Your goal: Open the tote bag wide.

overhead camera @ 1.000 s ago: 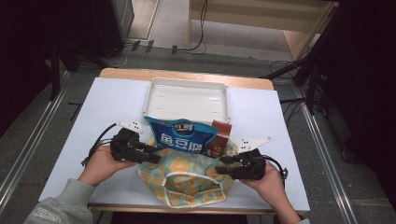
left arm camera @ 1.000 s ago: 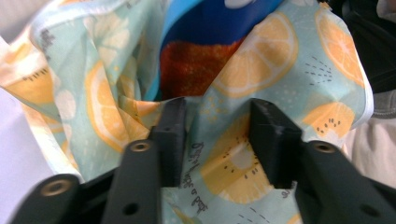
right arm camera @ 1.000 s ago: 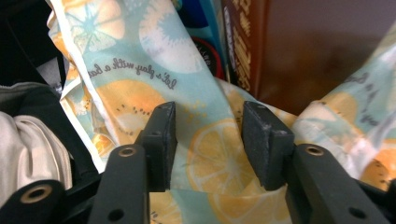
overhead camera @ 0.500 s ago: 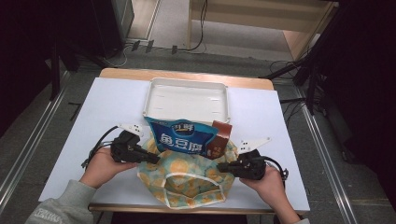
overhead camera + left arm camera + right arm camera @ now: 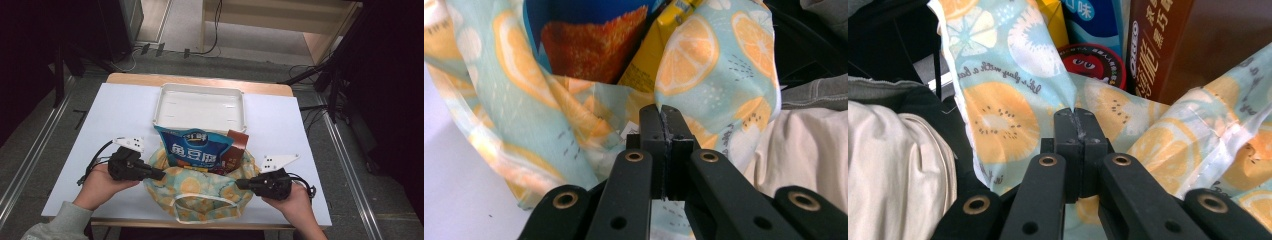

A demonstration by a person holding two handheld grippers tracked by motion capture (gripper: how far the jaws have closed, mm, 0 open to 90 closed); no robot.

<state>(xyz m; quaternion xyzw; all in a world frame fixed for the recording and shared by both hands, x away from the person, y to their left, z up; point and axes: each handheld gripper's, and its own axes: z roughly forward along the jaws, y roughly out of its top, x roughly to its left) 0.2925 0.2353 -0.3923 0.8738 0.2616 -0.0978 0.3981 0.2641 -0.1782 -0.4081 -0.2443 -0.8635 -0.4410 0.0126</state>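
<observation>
Now both pairs of jaws are clamped on the fabric of the bag (image 5: 200,192), a light blue cloth printed with orange slices, which lies at the near edge of the table (image 5: 100,125) between the two hands. The left gripper (image 5: 159,175) has just been closing, and its jaws now meet on a fold of the bag's rim, as the left gripper view shows: cloth bunches up right at the tips (image 5: 663,111) and spreads away above and to both sides of them. Beyond those jaws, inside the bag, stand a blue pack (image 5: 589,35) and a yellow carton (image 5: 654,60). The right gripper (image 5: 240,183) has just been closing too, and its jaws pinch the opposite rim, with the fabric gathered to a point at their tips (image 5: 1075,114). Past them sit a red round lid (image 5: 1093,62) and a brown box (image 5: 1168,45), upright and just beyond the pinched cloth. From the high view the blue pack sticks up out of the bag's mouth, between the two grippers, and a white tray (image 5: 160,107) lies farther off behind the bag.
</observation>
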